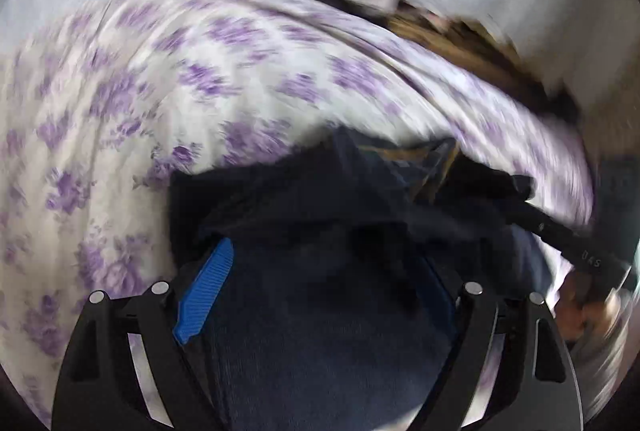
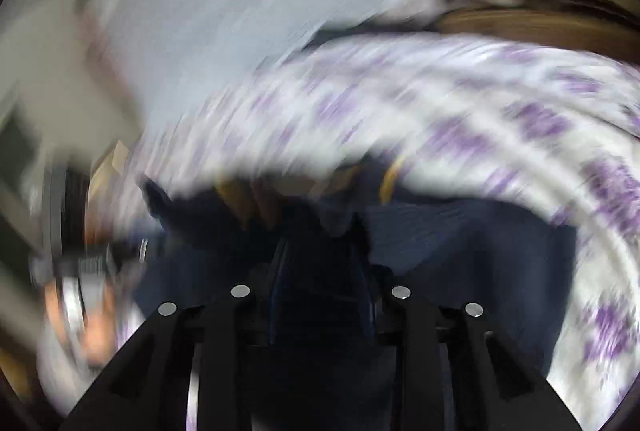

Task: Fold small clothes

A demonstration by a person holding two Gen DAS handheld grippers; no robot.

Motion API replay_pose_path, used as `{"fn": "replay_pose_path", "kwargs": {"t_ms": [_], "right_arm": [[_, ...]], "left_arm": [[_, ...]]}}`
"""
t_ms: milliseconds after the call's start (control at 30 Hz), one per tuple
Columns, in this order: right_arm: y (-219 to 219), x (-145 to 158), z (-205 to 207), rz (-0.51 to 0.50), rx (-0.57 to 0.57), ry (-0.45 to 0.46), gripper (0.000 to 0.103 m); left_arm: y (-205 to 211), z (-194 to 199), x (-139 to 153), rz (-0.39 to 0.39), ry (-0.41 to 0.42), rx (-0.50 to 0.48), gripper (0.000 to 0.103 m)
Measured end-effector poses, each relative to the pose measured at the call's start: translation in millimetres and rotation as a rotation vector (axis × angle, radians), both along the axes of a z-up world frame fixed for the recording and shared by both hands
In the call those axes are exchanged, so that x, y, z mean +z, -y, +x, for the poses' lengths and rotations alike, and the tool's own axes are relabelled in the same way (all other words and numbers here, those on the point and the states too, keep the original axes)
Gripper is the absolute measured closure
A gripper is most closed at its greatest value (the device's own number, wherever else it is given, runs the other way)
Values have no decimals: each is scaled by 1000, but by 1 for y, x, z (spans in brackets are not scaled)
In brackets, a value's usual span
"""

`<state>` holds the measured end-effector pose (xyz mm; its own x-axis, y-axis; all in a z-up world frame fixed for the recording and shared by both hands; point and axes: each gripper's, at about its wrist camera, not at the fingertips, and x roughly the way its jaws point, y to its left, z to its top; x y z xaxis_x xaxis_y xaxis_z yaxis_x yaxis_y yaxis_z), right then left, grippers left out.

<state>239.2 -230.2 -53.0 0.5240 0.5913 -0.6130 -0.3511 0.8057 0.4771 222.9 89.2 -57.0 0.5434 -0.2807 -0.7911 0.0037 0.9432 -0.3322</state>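
**Left wrist view, left to right**
- Floral sheet (image 1: 132, 103): white with purple flowers, fills the left and middle, blurred.
- Left gripper (image 1: 324, 271): jaws wide apart. The blue pad (image 1: 204, 291) of the left finger is bare; the right finger's tip is hidden under cloth.
- Garment (image 1: 320, 331): dark navy, lies on the sheet between the wide jaws and bunches into a fold just past the fingertips. The visible pad does not press on it.
- Tan stitching (image 1: 432, 167): at the garment's far edge.
- Brown strip (image 1: 460, 43): beyond the sheet, upper right, too blurred to name.
- Black bar (image 1: 576, 251): at the right edge, touching the garment's right end, with a hand (image 1: 580, 311) below it.

**Right wrist view, left to right**
- Hand (image 2: 94, 335) and metal parts: lower left, heavily blurred.
- Right gripper (image 2: 320, 255): jaws narrow, both fingers dark against the navy garment (image 2: 460, 251). Cloth lies at and around the fingertips; whether the pads pinch it cannot be told.
- Floral sheet (image 2: 500, 119): arcs over the middle and right, under the garment.
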Motion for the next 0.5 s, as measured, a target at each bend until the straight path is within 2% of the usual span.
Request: {"fn": "replay_pose_path", "kwargs": {"t_ms": [67, 133, 200, 267, 333, 367, 400, 433, 467, 500], "right_arm": [[22, 0, 12, 148, -125, -1, 71], [31, 0, 0, 214, -139, 30, 63], [27, 8, -10, 129, -144, 86, 57], [14, 17, -14, 63, -124, 146, 50], [0, 14, -12, 39, -80, 140, 35], [-6, 10, -9, 4, -77, 136, 23], [-10, 3, -5, -59, -86, 127, 16], [-12, -14, 6, -163, -131, 100, 15], [-11, -31, 14, -202, -145, 60, 15], [-10, -41, 19, -197, -141, 29, 13]], "left_arm": [[-14, 8, -4, -58, -7, 75, 19], [-19, 2, -5, -72, 15, 86, 19], [-16, -8, 0, -45, 61, 56, 19], [-7, -11, 6, -16, 95, 31, 13], [4, -10, 8, 12, 105, 7, 11], [9, -9, 7, 30, 104, 8, 7], [11, -4, 1, 74, 93, 29, 5], [11, 3, -12, 127, 59, 69, 5], [9, 9, -24, 160, 13, 95, 5], [9, 15, -41, 171, -23, 87, 4]]}}
